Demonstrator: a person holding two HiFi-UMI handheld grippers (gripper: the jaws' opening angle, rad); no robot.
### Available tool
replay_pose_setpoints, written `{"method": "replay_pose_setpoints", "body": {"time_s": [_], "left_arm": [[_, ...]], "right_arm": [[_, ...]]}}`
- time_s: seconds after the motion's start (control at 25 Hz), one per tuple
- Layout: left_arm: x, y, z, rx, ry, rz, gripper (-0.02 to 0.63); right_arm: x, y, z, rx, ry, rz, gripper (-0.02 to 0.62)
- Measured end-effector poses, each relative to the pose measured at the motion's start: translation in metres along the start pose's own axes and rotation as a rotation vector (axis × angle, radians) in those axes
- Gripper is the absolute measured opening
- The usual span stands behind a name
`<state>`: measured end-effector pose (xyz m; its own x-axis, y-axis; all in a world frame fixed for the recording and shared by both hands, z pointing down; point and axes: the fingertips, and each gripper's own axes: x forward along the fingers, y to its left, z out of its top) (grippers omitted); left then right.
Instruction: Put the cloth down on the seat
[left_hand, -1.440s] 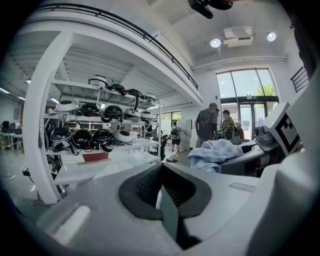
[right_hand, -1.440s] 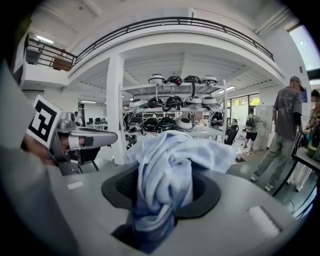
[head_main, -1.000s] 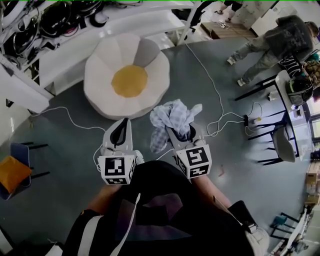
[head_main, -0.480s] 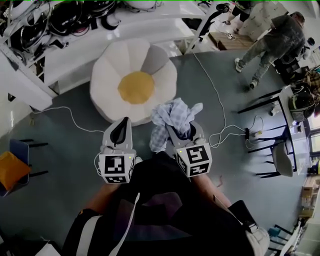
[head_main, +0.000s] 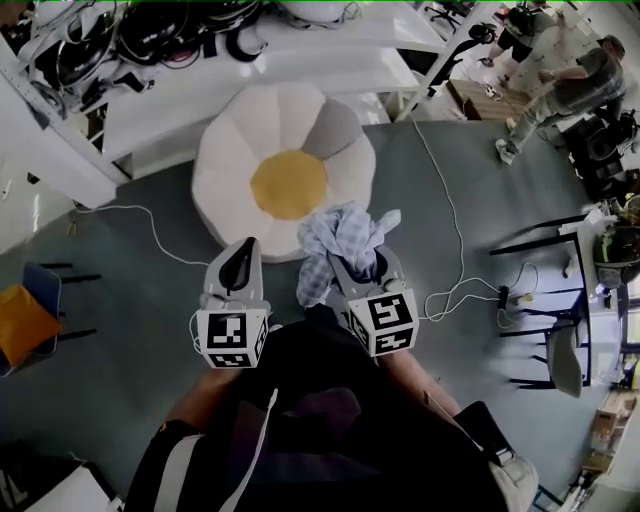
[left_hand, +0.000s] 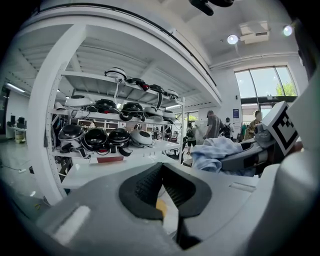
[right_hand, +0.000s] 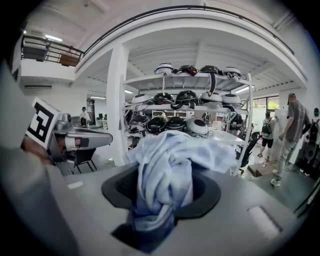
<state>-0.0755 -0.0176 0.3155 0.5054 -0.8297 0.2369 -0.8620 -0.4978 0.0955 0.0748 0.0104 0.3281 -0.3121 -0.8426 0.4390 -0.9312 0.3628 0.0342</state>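
Observation:
The seat (head_main: 240, 170) is a low white flower-shaped cushion with a yellow centre (head_main: 288, 184), on the grey floor just ahead of me. A crumpled pale blue checked cloth (head_main: 338, 236) bulges out of my right gripper (head_main: 352, 262), which is shut on it, and the bundle overlaps the seat's near edge. In the right gripper view the cloth (right_hand: 167, 165) fills the jaws of that gripper (right_hand: 160, 195). My left gripper (head_main: 246, 246) hovers beside it, to the left, shut and holding nothing; in its own view the left gripper (left_hand: 161, 190) shows only a sliver of the seat's yellow between its pads.
White shelving (head_main: 250, 55) with dark helmets and cables stands behind the seat. A white cable (head_main: 455, 225) runs over the floor on the right. Black chairs (head_main: 545, 300) stand at the right. People (head_main: 570, 85) walk at the upper right. A blue chair with an orange cushion (head_main: 22, 320) is at the left.
Both grippers have moved forward towards the seat, which now lies closer and larger ahead. The cloth, still held by the right gripper, now overlaps the seat's near edge.

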Motion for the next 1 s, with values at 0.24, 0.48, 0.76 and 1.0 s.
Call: {"method": "replay_pose_setpoints", "body": {"time_s": [0.24, 0.48, 0.76, 1.0], "left_arm": [[0.057, 0.007, -0.004, -0.019, 0.06, 0.046, -0.002], [0.119, 0.018, -0.007, -0.028, 0.105, 0.087, -0.002], [0.174, 0.013, -0.01, -0.004, 0.146, 0.126, -0.002], [0.213, 0.02, -0.029, 0.018, 0.205, 0.169, -0.002]], "right_arm": [[0.049, -0.045, 0.002, 0.012, 0.037, 0.047, 0.189], [0.104, -0.081, 0.001, 0.012, 0.075, 0.105, 0.19], [0.153, -0.12, -0.006, -0.005, 0.085, 0.175, 0.192], [0.193, -0.143, -0.019, -0.005, 0.109, 0.211, 0.193]]}}
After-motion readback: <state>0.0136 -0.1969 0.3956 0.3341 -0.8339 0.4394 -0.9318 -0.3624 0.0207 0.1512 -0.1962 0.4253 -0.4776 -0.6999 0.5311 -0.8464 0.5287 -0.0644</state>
